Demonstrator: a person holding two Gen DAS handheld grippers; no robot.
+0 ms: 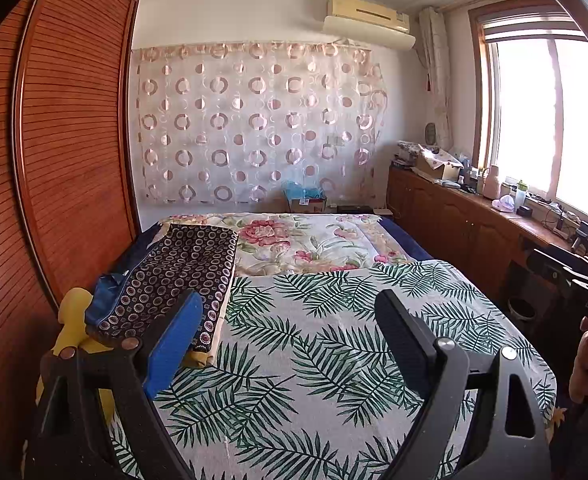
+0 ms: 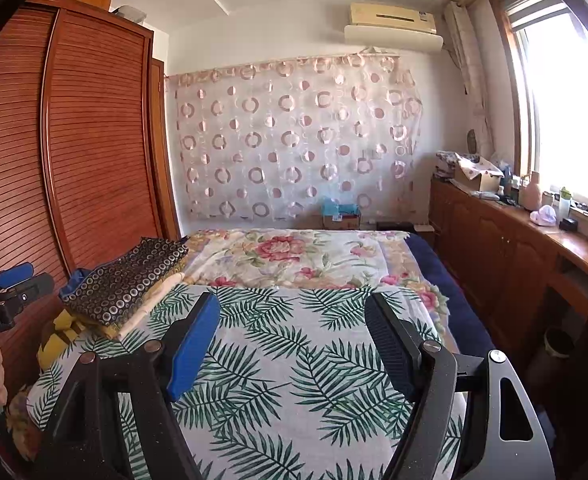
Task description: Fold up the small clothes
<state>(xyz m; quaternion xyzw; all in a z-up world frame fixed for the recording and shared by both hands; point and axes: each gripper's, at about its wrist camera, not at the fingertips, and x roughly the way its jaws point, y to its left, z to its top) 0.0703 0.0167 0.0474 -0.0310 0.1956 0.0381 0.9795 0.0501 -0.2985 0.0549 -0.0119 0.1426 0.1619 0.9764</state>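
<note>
- Leaf-print sheet [image 1: 318, 344]: white with green palm fronds, over the near end of the bed.
- Floral quilt [image 1: 306, 240]: cream with pink roses and green leaves, at the far end.
- Folded garment [image 1: 181, 280] on top of the pile at the bed's left edge: dark with small pale rings.
- Cloth [image 1: 107, 298] under it: blue; lower layers cream and yellow.
- Left gripper [image 1: 289, 320]: black, one blue pad, one black ribbed pad.
- Right gripper [image 2: 294, 320]: the same colours.
- Wall curtain [image 1: 253, 120]: sheer white with pink-brown rings and discs.
- Wardrobe [image 1: 73, 128]: reddish-brown slats.
</note>
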